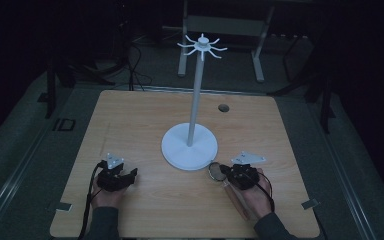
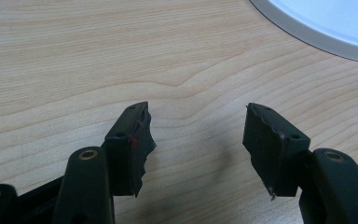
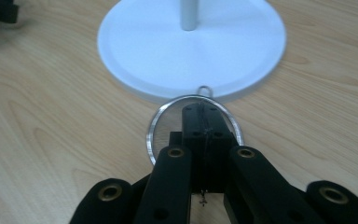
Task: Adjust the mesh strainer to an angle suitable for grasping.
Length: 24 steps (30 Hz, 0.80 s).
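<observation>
Near the white stand: all places below are told from this stand (image 1: 190, 146), which is on the wooden table (image 1: 145, 117).
Stand base: a round white disc (image 3: 191, 46), flat on the table, about in the middle of the tabletop.
Stand pole: a thin white pole (image 1: 195, 100) goes upright from the middle of the base, with curved white hooks (image 1: 201, 46) spreading at its top.
Metal ring: a thin silver ring (image 3: 154, 125) with a small wire loop (image 3: 205, 89) on it; it is at the near edge of the base, toward the person's right, and the small loop reaches the rim of the base in the right gripper view.
Right gripper: it (image 3: 204, 112) is just in front of the base on the near right side; its jaws are pressed together, and they pinch a thin wire or chain that belongs to the ring, so the ring goes around the jaw tips.
Left gripper: it (image 2: 198, 135) is on the near left side of the base, a little apart from it; its jaws stand wide apart, with bare table between them.
Left pads: the inner faces (image 2: 261, 140) look torn and rough.
Hands: each gripper is held by one hand (image 1: 109, 196) of the person, coming from the near table edge.
Table hole: a small dark round hole (image 1: 223, 107) is behind the stand, to the right.
</observation>
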Each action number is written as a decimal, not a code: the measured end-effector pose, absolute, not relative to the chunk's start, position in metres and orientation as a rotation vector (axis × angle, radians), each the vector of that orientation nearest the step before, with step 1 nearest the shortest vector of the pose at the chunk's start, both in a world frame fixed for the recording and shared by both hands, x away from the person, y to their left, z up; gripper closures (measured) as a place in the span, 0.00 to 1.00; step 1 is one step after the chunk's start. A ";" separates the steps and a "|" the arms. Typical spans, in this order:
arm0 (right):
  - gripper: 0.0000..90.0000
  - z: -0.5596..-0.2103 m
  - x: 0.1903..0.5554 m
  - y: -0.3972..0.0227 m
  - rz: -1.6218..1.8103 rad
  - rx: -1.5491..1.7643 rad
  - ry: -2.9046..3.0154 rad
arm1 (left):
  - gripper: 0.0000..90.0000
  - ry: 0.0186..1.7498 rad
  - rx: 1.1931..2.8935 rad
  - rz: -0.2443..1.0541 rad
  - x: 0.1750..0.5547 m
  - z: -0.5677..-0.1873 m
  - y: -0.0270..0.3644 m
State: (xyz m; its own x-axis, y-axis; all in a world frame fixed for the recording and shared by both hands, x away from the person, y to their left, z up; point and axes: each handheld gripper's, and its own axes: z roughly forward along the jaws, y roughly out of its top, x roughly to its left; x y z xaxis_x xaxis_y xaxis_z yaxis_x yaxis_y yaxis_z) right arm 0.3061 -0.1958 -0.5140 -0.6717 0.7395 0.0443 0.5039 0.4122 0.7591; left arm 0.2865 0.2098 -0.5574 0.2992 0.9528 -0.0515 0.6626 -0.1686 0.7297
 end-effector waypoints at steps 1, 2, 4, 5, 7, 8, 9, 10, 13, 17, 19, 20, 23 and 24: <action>1.00 -0.515 0.305 -0.193 1.122 1.074 2.383 | 0.46 1.437 1.913 0.565 0.287 -0.557 0.210; 1.00 -0.516 0.305 -0.191 1.123 1.071 2.389 | 0.46 1.437 1.916 0.565 0.286 -0.557 0.210; 1.00 -0.517 0.304 -0.189 1.125 1.064 2.398 | 0.46 1.437 1.913 0.565 0.287 -0.557 0.210; 1.00 -0.518 0.302 -0.183 1.128 1.048 2.415 | 0.46 1.438 1.913 0.565 0.286 -0.557 0.210; 1.00 -0.519 0.302 -0.179 1.130 1.032 2.427 | 0.46 1.437 1.913 0.565 0.286 -0.557 0.210; 1.00 -0.519 0.302 -0.179 1.130 1.032 2.427 | 0.46 1.436 1.914 0.565 0.286 -0.557 0.210; 1.00 -0.520 0.301 -0.177 1.133 1.024 2.435 | 0.46 1.437 1.913 0.565 0.286 -0.557 0.210; 1.00 -0.521 0.300 -0.173 1.129 1.011 2.448 | 0.46 1.437 1.913 0.565 0.286 -0.557 0.210; 1.00 -0.523 0.301 -0.170 1.116 0.999 2.460 | 0.46 1.437 1.913 0.565 0.286 -0.557 0.210; 1.00 -0.528 0.303 -0.165 1.088 0.997 2.489 | 0.46 1.438 1.911 0.566 0.286 -0.557 0.210; 1.00 -0.529 0.304 -0.164 1.075 0.995 2.491 | 0.46 1.438 1.912 0.565 0.287 -0.557 0.210; 1.00 -0.531 0.305 -0.165 1.064 1.002 2.494 | 0.46 1.437 1.913 0.565 0.287 -0.557 0.210; 1.00 -0.532 0.311 -0.168 1.051 1.035 2.477 | 0.46 1.437 1.914 0.566 0.286 -0.557 0.210; 1.00 -0.532 0.311 -0.168 1.051 1.035 2.477 | 0.46 1.438 1.912 0.566 0.286 -0.557 0.210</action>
State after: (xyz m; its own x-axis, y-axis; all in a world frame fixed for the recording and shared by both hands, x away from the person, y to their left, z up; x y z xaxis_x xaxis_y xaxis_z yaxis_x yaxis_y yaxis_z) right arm 0.3113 -0.1684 -0.5325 -0.7132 0.6999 0.0379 0.5135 0.4850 0.7079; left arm 0.2864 0.2101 -0.5570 0.2982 0.9531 -0.0511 0.6627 -0.1682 0.7297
